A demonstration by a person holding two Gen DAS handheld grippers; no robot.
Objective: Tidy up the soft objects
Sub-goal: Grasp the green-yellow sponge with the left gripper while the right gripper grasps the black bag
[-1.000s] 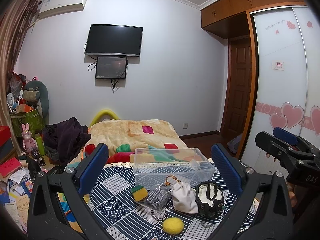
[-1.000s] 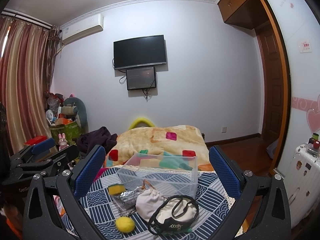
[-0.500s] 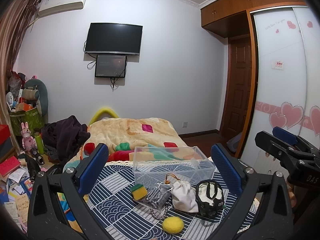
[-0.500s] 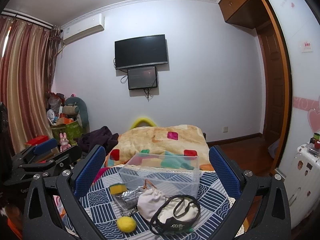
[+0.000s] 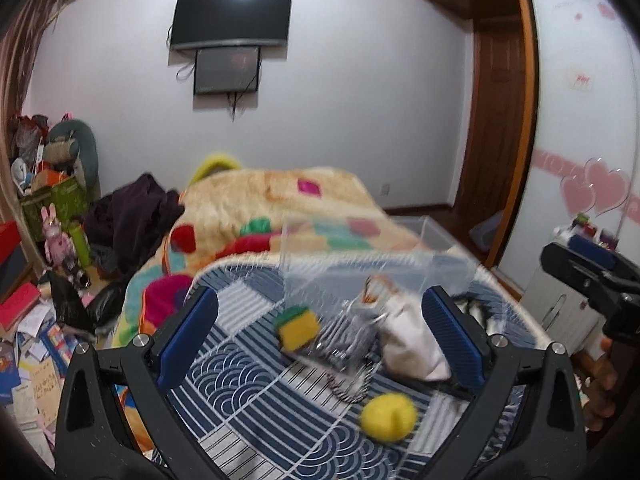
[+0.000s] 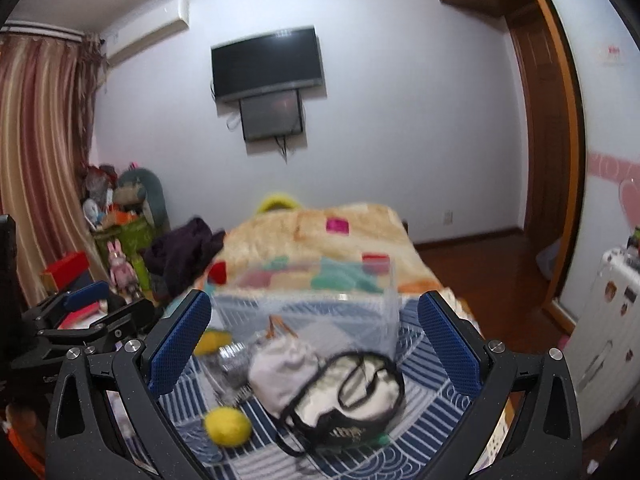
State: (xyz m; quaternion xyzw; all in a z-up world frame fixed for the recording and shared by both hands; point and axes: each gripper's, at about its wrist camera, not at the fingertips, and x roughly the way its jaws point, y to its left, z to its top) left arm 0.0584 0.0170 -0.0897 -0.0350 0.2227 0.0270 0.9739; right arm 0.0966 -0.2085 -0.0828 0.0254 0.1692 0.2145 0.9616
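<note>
1. Nearest the cameras, the left gripper (image 5: 320, 332) and the right gripper (image 6: 314, 342) are both hanging spread wide and carrying nothing, each hovering above the soft things without touching any.
2. Just beyond them, on the blue patterned cover (image 5: 240, 380) at the foot of the bed, the soft things are lying loose: a yellow ball (image 5: 387, 417) closest, then a yellow and green sponge (image 5: 298, 327), a crumpled grey pouch (image 5: 352, 334), a white drawstring bag (image 5: 412, 340) and a black-trimmed bag (image 6: 352, 396).
3. Behind that cluster, the clear box (image 6: 308, 304) is standing on the cover; it is looking empty, though motion blur is making that hard to confirm.
4. Judging by this, the task is barely starting: nothing is sitting in the box, and all five pieces are still waiting to be picked up and put away.
5. Farther back, a blanket (image 5: 280, 204) is covering the bed, and a television (image 5: 231, 17) is hanging on the wall.
6. Compared with half a second ago, both grippers are sitting lower and closer to the cluster, the views are tilting downward, and the things themselves are lying where they were.
</note>
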